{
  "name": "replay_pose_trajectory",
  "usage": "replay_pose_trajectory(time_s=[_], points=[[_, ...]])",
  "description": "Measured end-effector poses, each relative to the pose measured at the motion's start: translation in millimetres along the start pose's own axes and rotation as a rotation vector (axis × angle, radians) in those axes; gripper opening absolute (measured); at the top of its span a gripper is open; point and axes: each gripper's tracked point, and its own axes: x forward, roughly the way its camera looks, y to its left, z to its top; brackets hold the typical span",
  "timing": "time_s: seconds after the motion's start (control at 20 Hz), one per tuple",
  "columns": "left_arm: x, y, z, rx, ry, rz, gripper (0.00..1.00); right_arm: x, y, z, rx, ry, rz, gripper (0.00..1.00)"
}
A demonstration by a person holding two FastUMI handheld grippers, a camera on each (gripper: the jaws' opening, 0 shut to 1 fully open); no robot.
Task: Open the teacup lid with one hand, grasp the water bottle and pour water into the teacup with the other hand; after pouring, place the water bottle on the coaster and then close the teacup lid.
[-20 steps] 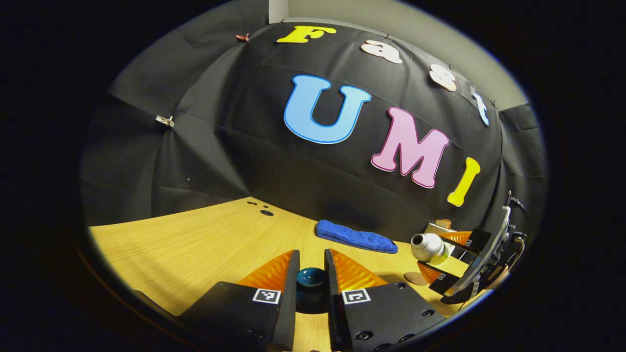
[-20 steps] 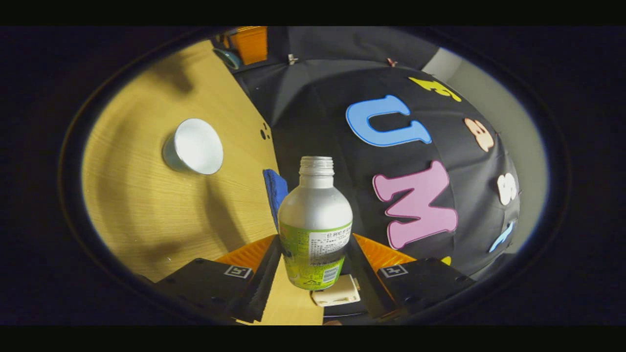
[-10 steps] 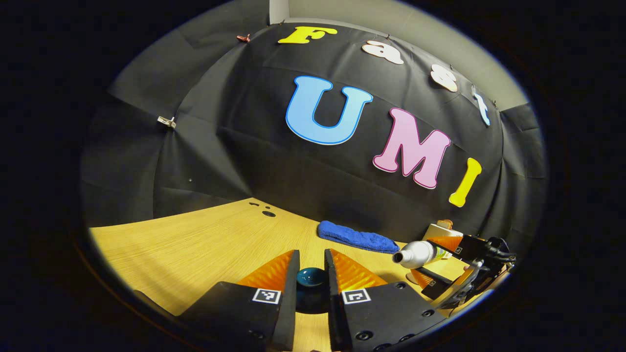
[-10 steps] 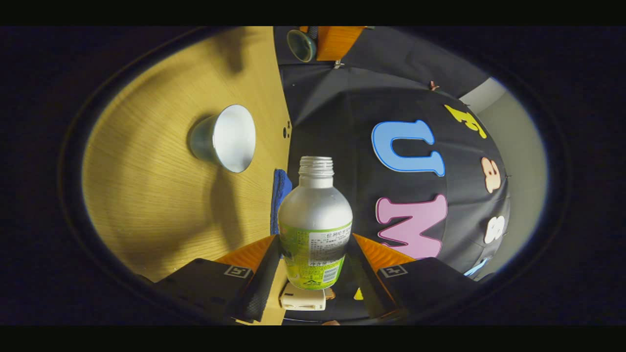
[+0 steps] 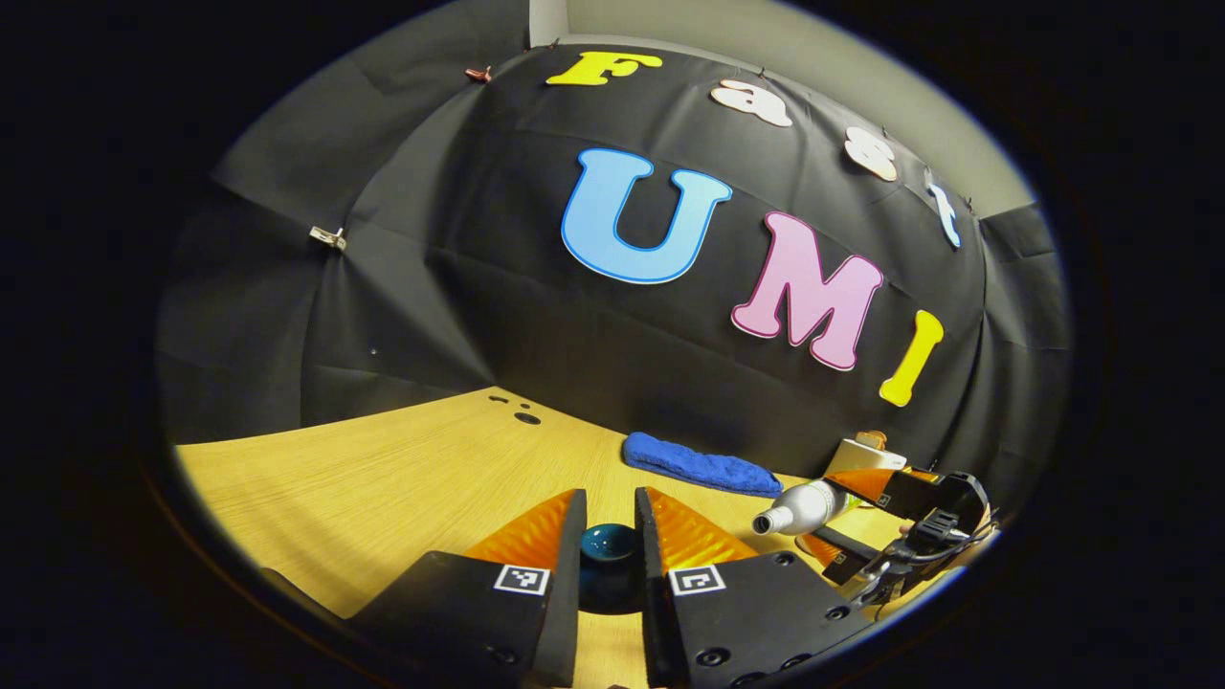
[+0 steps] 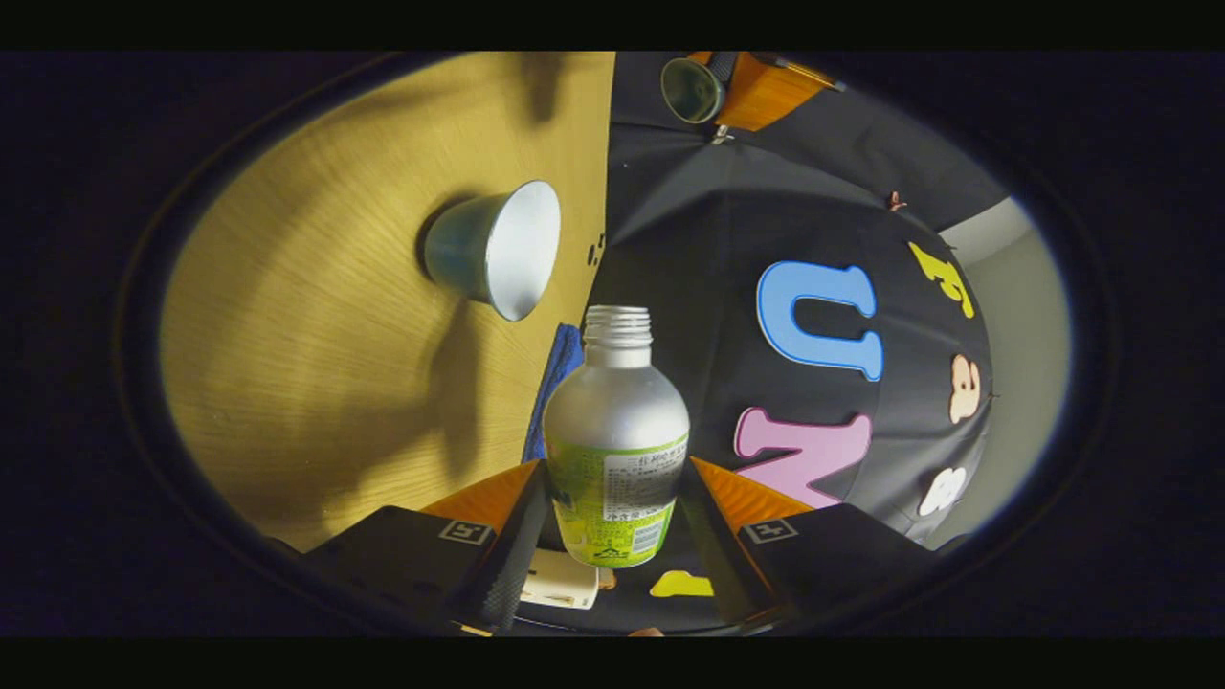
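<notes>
Mid-pour, right gripper [image 6: 612,517] clamped on the uncapped water bottle's [image 6: 616,431] labelled belly, tipped toward the open teacup [image 6: 498,249] on the table [image 6: 316,383]; left gripper [image 5: 611,565] pinching the lid knob [image 5: 609,544]; thin smooth shell probably slippery, so grip mid-body.

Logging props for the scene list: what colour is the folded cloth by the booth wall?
Blue. The cloth shows best in the left gripper view.
</notes>
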Motion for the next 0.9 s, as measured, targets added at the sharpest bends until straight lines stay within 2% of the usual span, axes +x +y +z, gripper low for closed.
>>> replay_pose_trajectory(time_s=[0.9], points=[[0.9, -4.2, -3.2, -0.012, 0.011, -0.010, 0.31, -1.0, -7.9, 6.2, -0.178, -0.010, -0.028, 0.79]])
